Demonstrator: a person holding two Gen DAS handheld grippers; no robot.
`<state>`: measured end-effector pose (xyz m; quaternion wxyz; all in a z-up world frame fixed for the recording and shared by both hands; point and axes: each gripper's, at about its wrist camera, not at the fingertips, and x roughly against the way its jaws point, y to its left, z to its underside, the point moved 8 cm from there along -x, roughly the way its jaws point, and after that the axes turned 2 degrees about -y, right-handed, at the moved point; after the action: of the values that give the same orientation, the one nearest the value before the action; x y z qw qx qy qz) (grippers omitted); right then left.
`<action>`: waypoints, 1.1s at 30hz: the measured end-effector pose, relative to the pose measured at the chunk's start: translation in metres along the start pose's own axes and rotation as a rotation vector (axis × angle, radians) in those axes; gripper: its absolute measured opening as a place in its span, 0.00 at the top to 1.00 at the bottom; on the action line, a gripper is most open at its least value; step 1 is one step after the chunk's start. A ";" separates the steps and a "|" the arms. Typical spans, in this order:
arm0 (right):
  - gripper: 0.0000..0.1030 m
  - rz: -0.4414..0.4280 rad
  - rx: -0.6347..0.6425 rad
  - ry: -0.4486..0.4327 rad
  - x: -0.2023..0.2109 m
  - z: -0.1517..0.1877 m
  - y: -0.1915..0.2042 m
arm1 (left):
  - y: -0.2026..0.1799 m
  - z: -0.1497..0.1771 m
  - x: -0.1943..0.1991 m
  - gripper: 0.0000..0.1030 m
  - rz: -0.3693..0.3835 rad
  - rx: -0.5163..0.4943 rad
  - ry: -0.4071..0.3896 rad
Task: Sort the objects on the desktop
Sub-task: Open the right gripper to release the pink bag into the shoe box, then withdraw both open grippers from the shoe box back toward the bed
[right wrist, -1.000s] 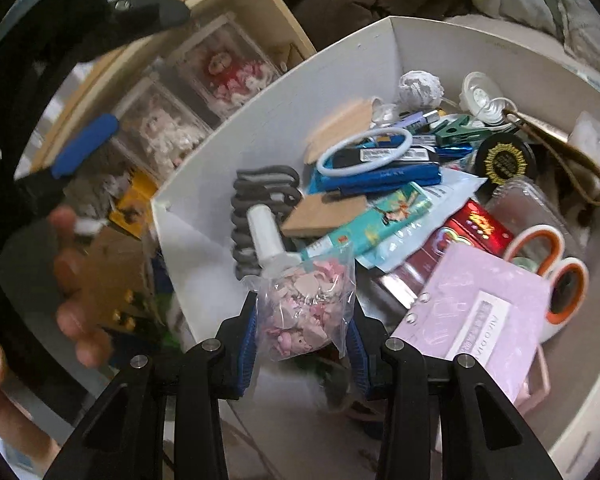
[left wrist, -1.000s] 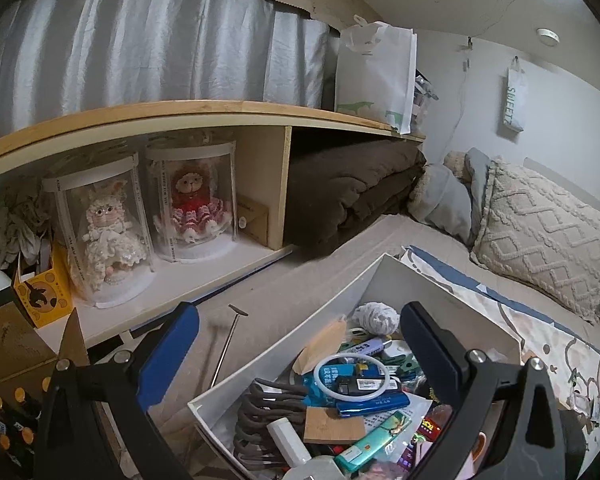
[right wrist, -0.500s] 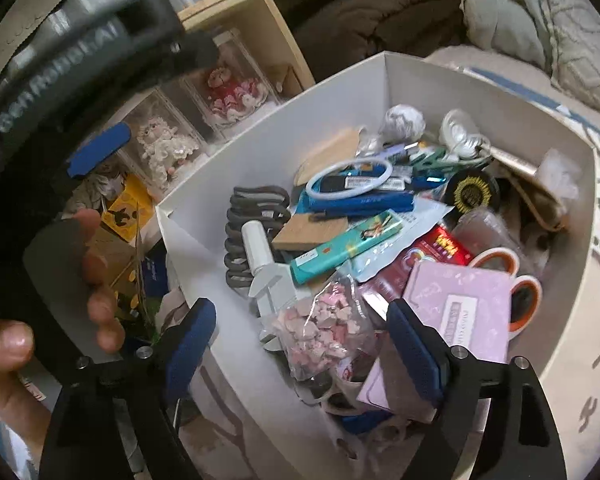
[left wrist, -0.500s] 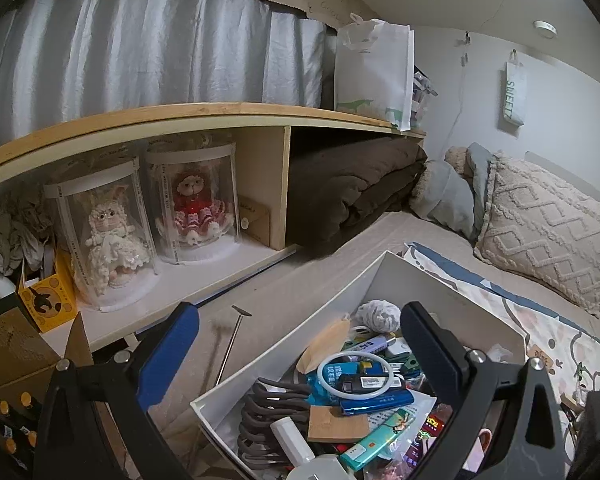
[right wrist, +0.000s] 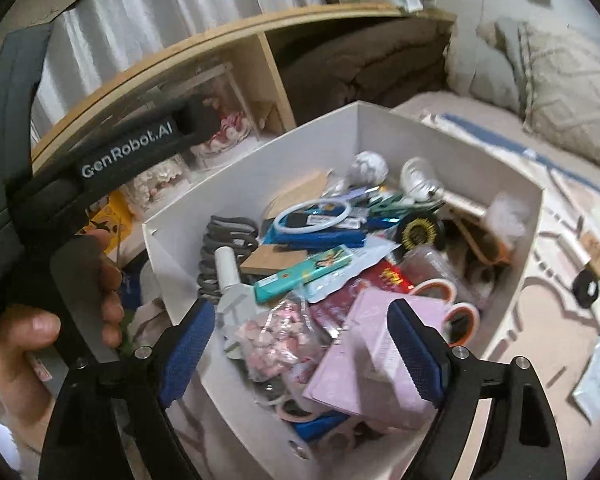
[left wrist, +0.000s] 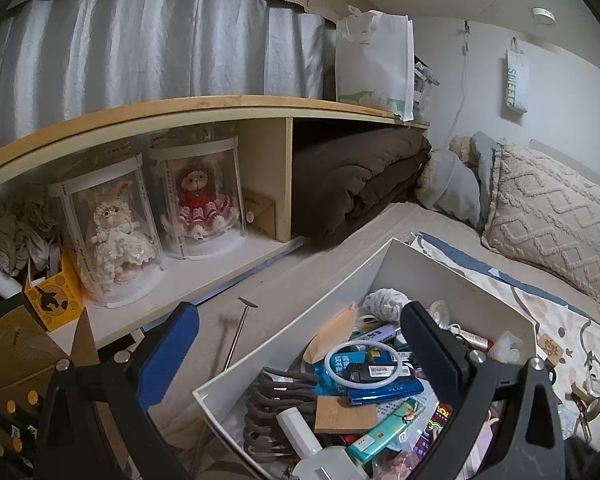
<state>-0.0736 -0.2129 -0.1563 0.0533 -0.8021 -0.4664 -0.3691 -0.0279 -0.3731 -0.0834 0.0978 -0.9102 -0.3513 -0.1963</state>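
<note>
A white box (right wrist: 452, 136) full of small desk items stands on the bed. My right gripper (right wrist: 300, 306) hangs over its near corner with the jaws opening wide. Between and below the fingers a clear bag of pink pieces (right wrist: 272, 340) lies loose in the box, touched by neither pad. A purple notebook (right wrist: 372, 344), orange-handled scissors (right wrist: 440, 292) and a teal pack (right wrist: 304, 274) lie around it. My left gripper (left wrist: 300, 312) is open and empty, held above the box's (left wrist: 460, 272) left wall. A hand (right wrist: 20, 340) grips its black handle (right wrist: 80, 300).
A wooden shelf holds two dolls in clear cylinders (left wrist: 112, 236) (left wrist: 198, 200), a yellow box (left wrist: 54, 296) and a folded brown blanket (left wrist: 352, 184). Pillows (left wrist: 548, 220) lie at the right. A thin metal rod (left wrist: 236, 340) lies left of the box. Small items dot the patterned sheet (left wrist: 580, 360).
My right gripper was shut on the bag of pink pieces; it has opened, let the bag drop into the box, and drawn up and back. The left gripper has stayed put.
</note>
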 end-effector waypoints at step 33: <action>0.00 0.120 -0.038 -0.274 0.126 0.022 -0.048 | -0.036 0.046 0.107 0.00 0.114 -0.176 -0.018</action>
<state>-0.0627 -0.0872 -0.1033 -0.0041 -0.8723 -0.4136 -0.2609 0.0334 -0.2674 -0.0782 0.0252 -0.9355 -0.2813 -0.2123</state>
